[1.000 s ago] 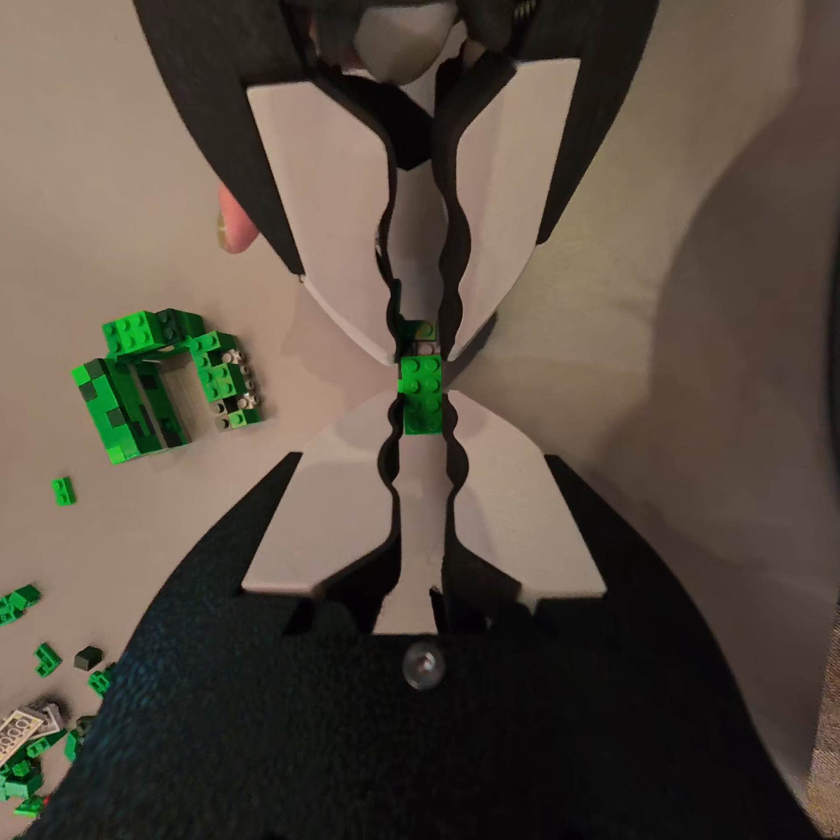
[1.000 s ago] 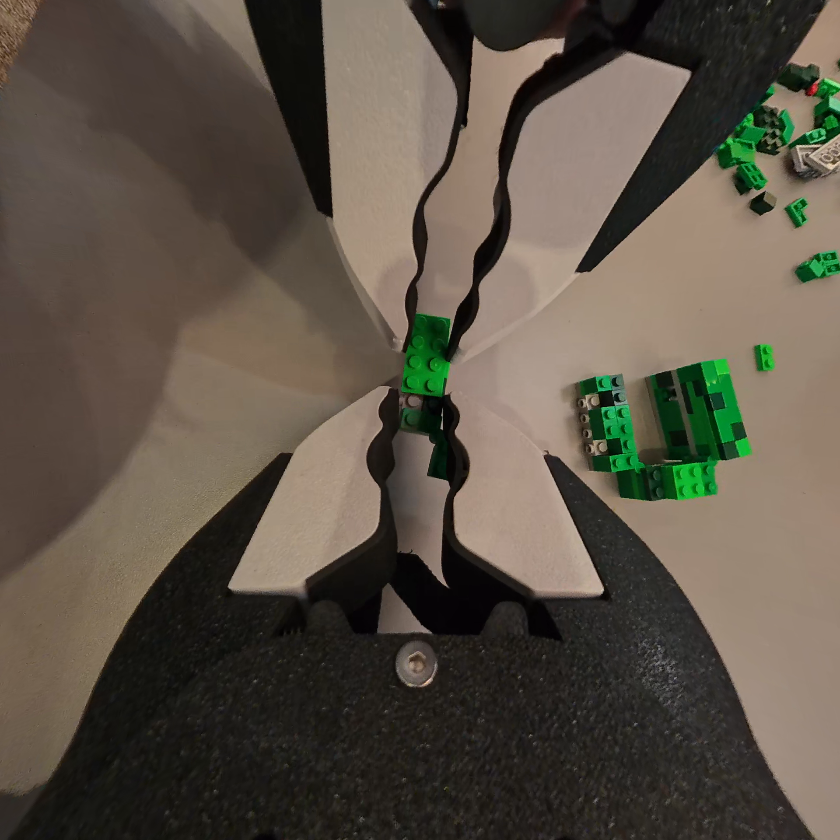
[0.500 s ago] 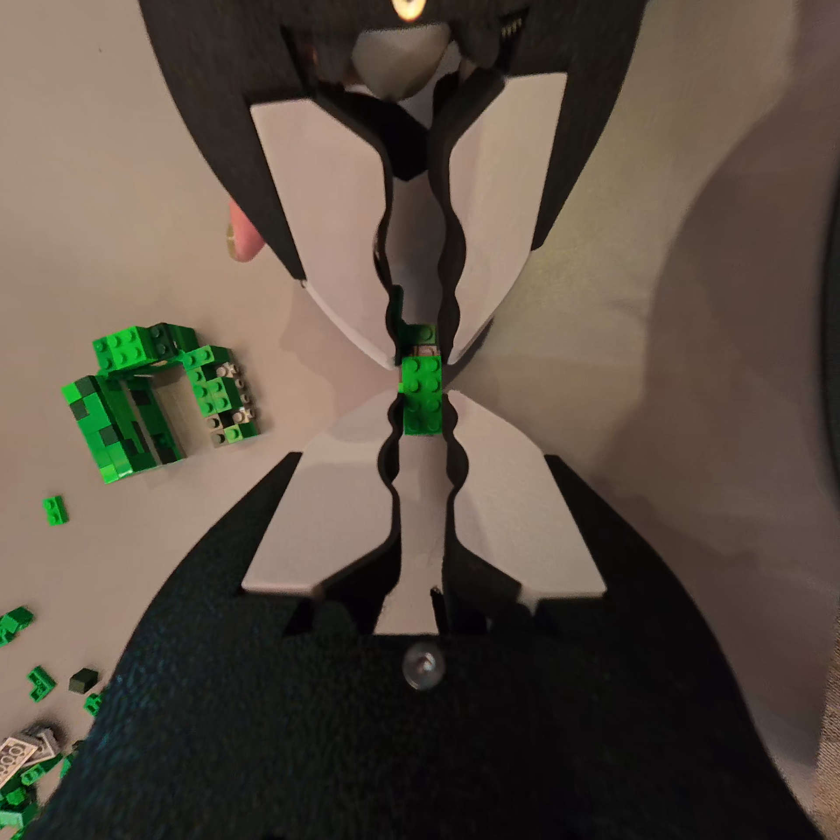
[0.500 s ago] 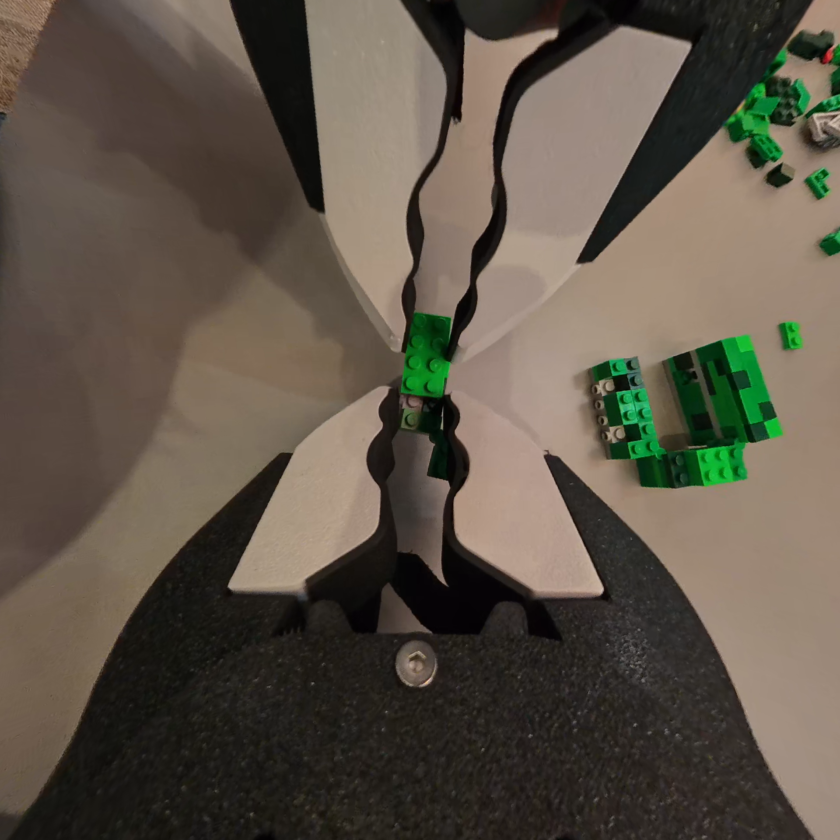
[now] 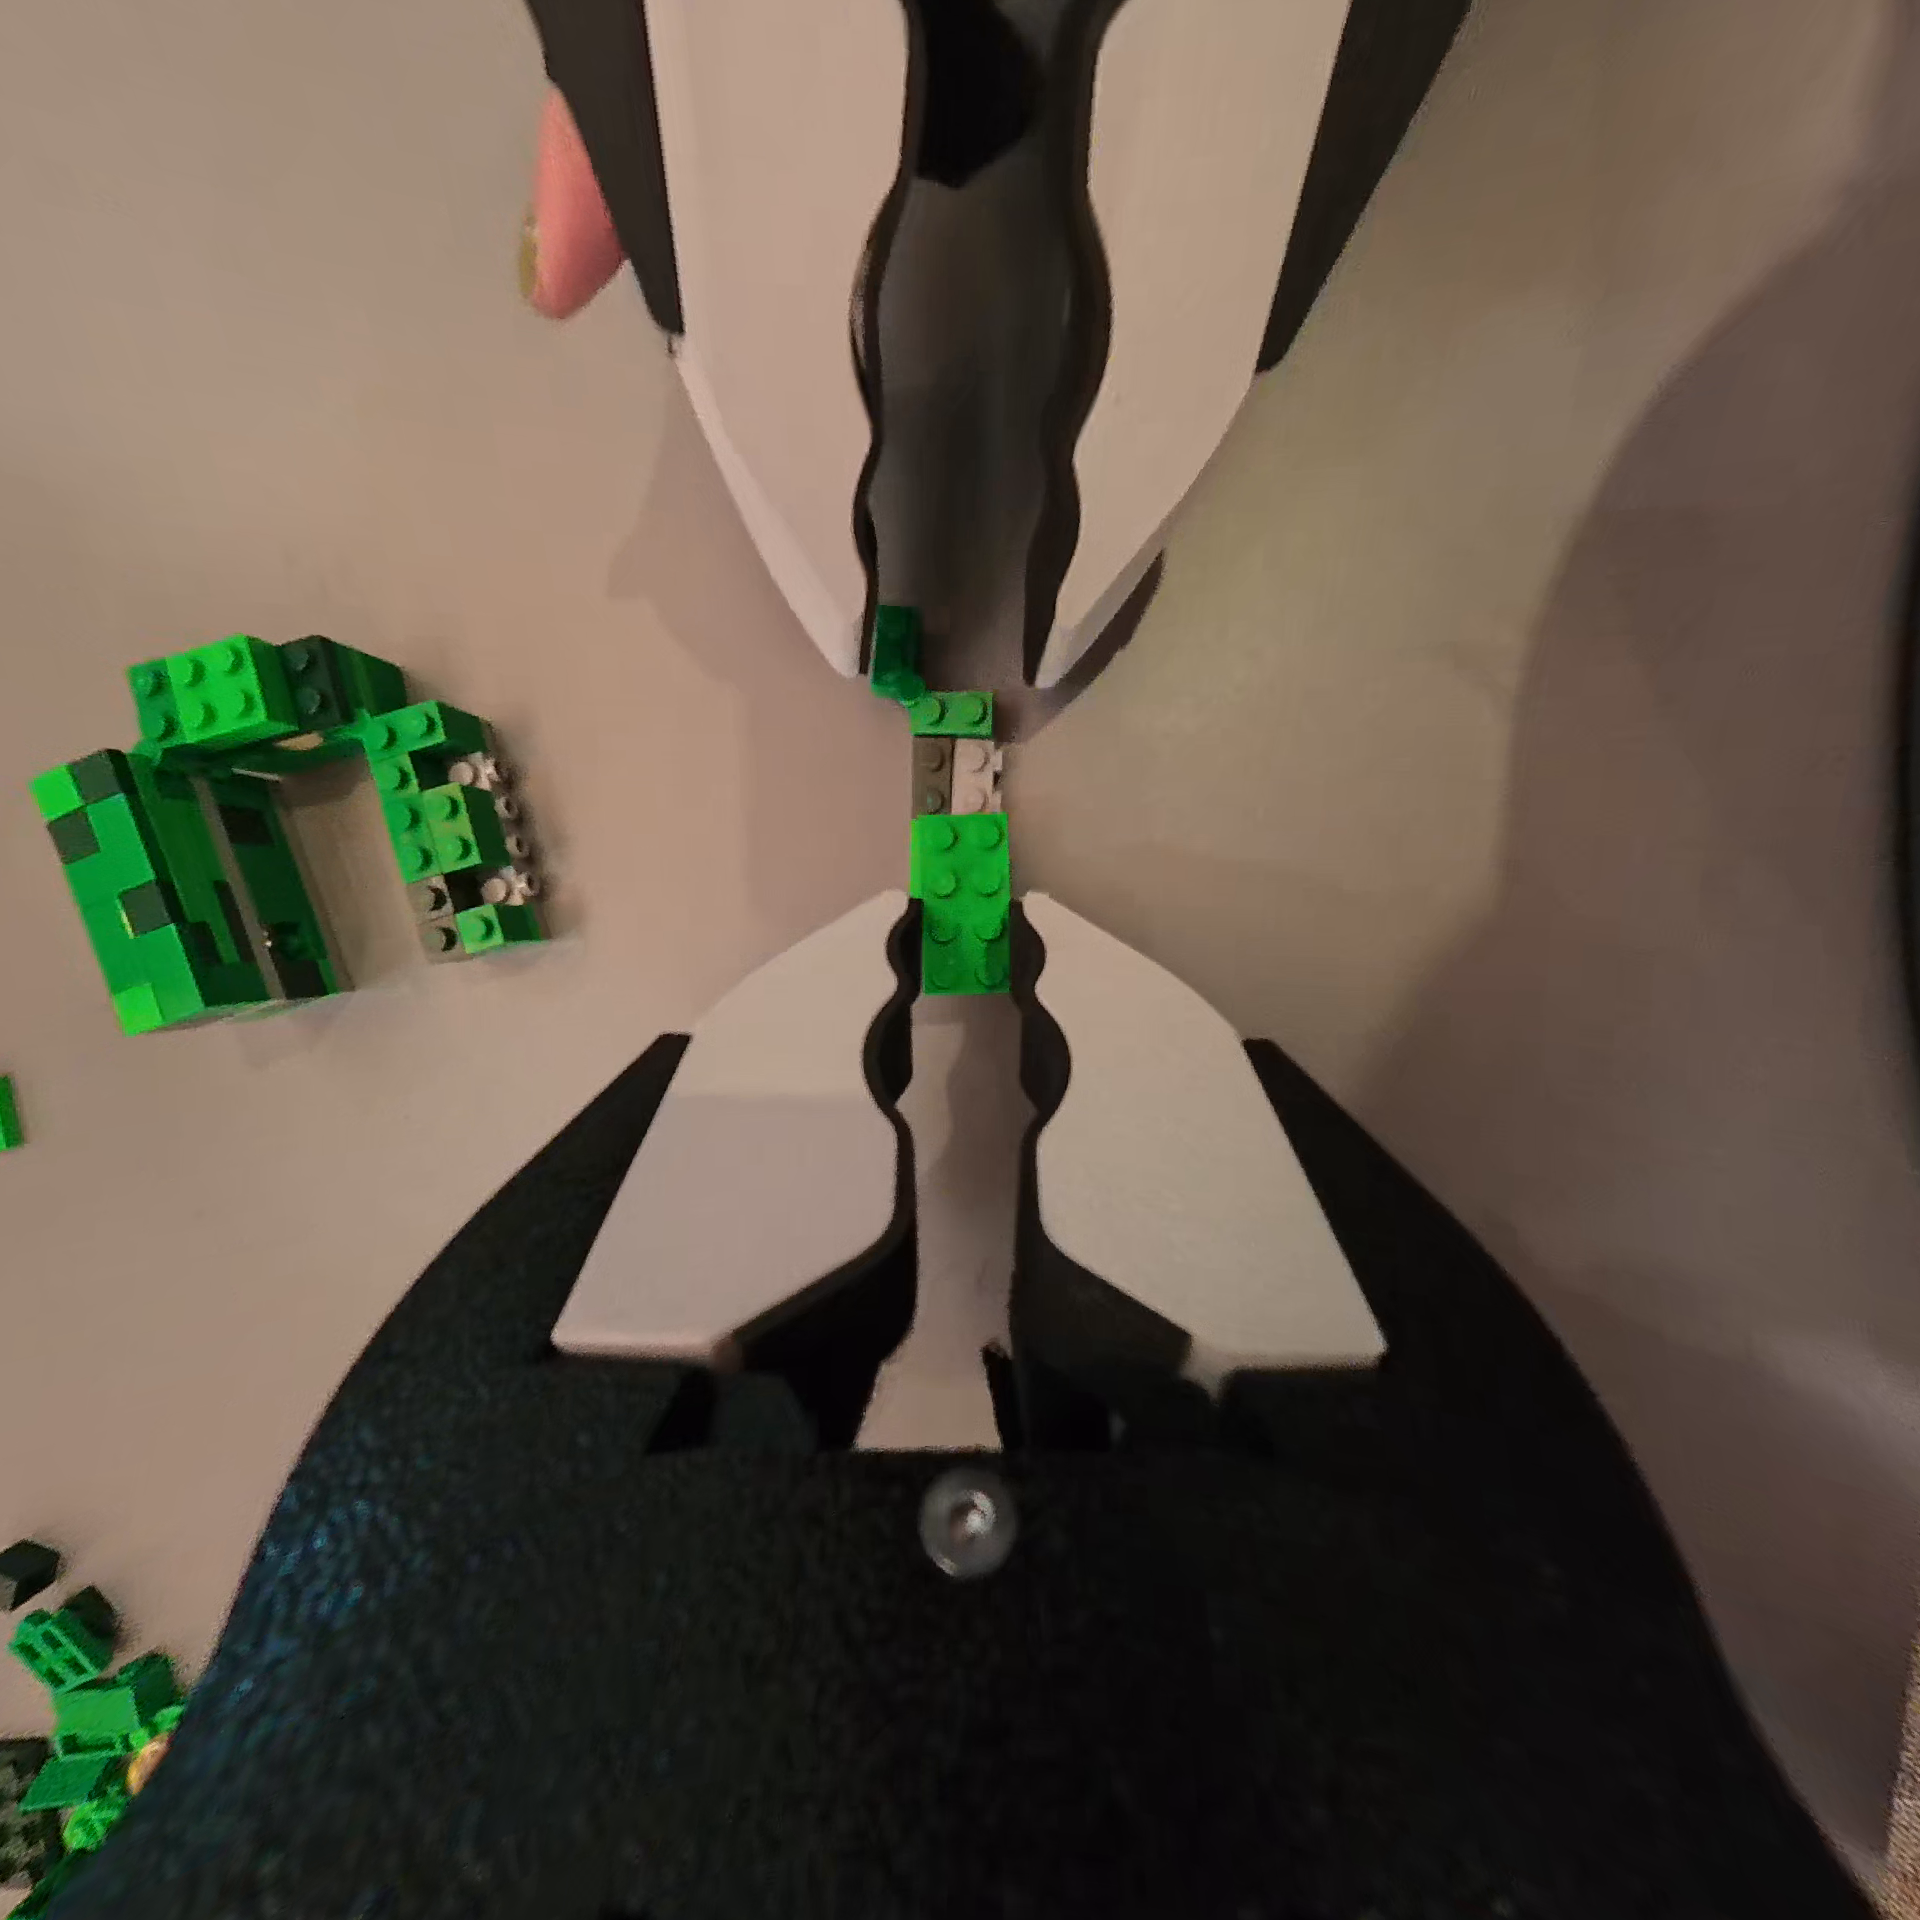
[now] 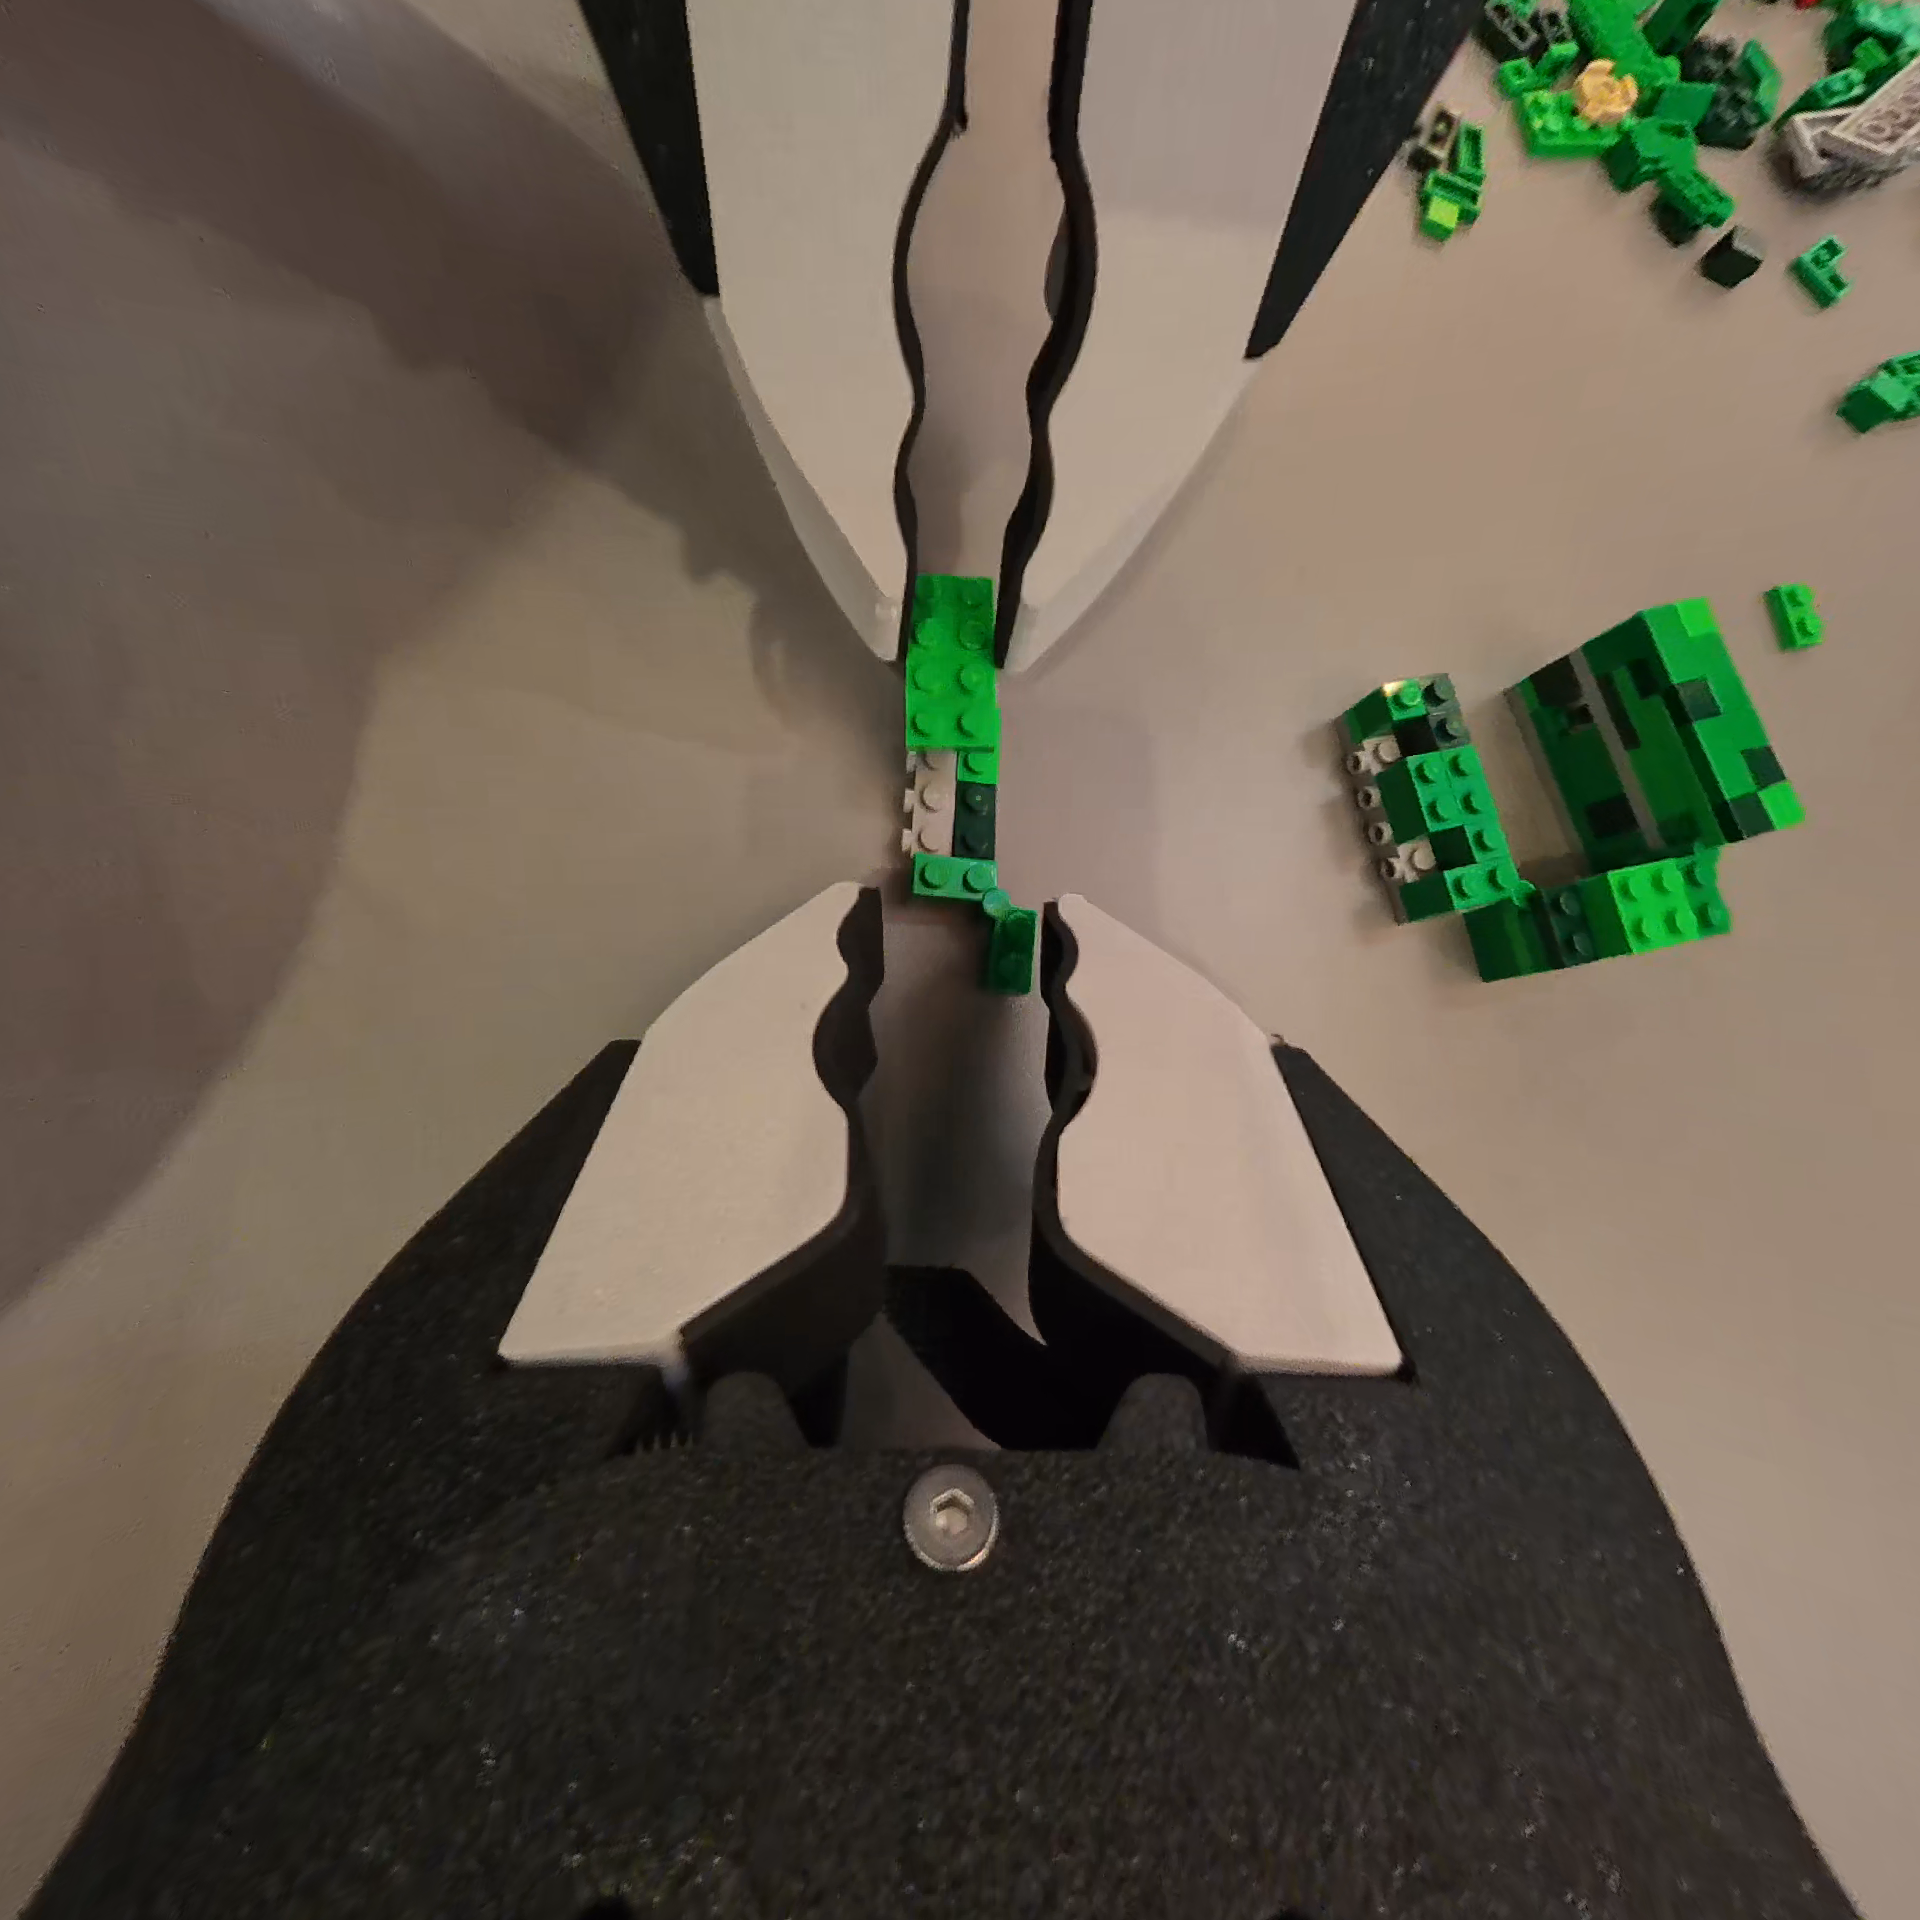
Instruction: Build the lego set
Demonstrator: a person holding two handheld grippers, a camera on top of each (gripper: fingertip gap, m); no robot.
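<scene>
A short strip of joined bricks (image 5: 961, 852), bright green at one end, grey in the middle and with a small dark green piece at the other end, hangs above the table. My left gripper (image 5: 964, 904) is shut on its bright green end. My right gripper (image 6: 958, 909) faces it tip to tip with its jaws spread. The small dark green end piece (image 6: 1010, 951) lies between the jaws, close to one finger and apart from the other. The strip (image 6: 951, 727) and the left gripper (image 6: 951, 655) also show in the right wrist view.
A partly built green box frame (image 5: 281, 831) lies on the table beside the grippers; it also shows in the right wrist view (image 6: 1558, 800). A pile of loose green and grey bricks (image 6: 1662, 104) lies beyond it. A person's fingertip (image 5: 566, 239) shows by the right gripper. There is about 5 cm between the tips of the two grippers.
My right gripper's jaws have opened and it has drawn back a little, baring the grey middle of the strip. The left gripper still grips the green end.
</scene>
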